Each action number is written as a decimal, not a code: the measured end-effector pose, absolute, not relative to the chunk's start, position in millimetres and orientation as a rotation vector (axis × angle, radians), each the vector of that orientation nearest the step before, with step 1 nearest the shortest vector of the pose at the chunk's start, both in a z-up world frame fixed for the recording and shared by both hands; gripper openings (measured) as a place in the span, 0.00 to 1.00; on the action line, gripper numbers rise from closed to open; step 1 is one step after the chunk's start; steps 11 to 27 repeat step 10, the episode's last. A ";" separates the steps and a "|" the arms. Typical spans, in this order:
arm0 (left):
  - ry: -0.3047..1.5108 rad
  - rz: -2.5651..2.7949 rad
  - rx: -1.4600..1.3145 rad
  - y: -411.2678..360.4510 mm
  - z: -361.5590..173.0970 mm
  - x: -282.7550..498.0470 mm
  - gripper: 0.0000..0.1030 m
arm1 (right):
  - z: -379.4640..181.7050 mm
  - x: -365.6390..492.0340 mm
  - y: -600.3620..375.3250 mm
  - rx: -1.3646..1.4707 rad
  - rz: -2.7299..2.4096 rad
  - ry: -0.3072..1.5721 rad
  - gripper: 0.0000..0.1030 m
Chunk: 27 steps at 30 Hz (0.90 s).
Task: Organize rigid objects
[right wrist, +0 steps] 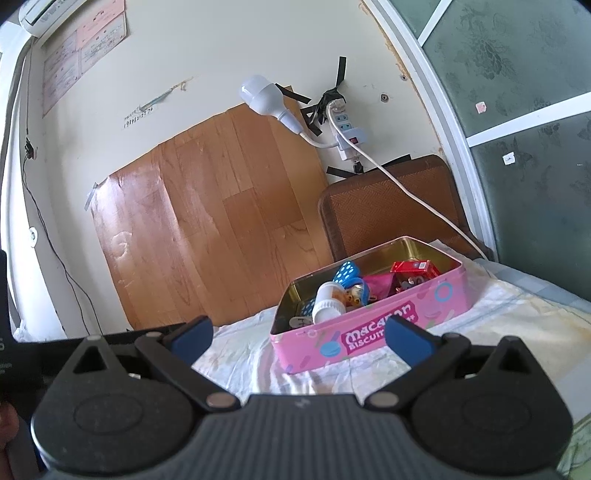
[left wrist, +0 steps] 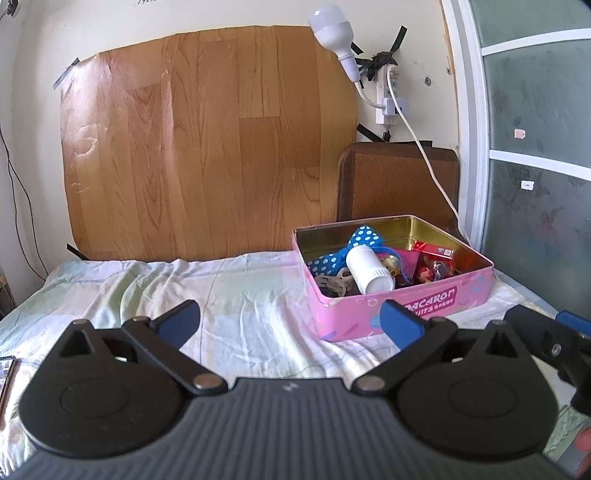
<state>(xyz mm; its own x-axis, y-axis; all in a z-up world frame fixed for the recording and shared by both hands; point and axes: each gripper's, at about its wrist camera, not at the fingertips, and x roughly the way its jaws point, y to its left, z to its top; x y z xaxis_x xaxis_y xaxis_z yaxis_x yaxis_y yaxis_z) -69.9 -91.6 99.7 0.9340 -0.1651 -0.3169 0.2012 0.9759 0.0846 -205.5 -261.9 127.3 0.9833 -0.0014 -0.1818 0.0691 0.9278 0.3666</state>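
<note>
A pink macaron biscuit tin (left wrist: pixel 424 308) stands open on the bed at the right, also in the right wrist view (right wrist: pixel 373 334). Inside lie a white bottle (left wrist: pixel 367 271) on its side, a blue polka-dot bow (left wrist: pixel 356 242), a red carton (left wrist: pixel 437 251) and small toys. The bottle (right wrist: pixel 327 301) and red carton (right wrist: pixel 413 269) show in the right wrist view too. My left gripper (left wrist: pixel 291 325) is open and empty, just in front and left of the tin. My right gripper (right wrist: pixel 301 336) is open and empty, close before the tin's front wall.
The bed sheet (left wrist: pixel 229 295) is pale and wrinkled. A wood-pattern sheet (left wrist: pixel 207 147) covers the wall behind. A brown mat (left wrist: pixel 395 181) leans behind the tin. A lamp bulb (left wrist: pixel 332 29) and white cable (left wrist: pixel 436 173) hang above. A phone (left wrist: pixel 5 373) lies at the left edge.
</note>
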 end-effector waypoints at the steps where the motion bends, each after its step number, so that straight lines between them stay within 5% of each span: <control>1: 0.317 -0.190 0.116 -91.6 99.6 -69.7 1.00 | 127.3 -205.7 -261.6 0.381 -0.037 0.181 1.00; 27: 0.309 -0.232 0.117 -92.0 98.6 -70.7 1.00 | 126.5 -205.1 -261.4 0.383 -0.040 0.182 1.00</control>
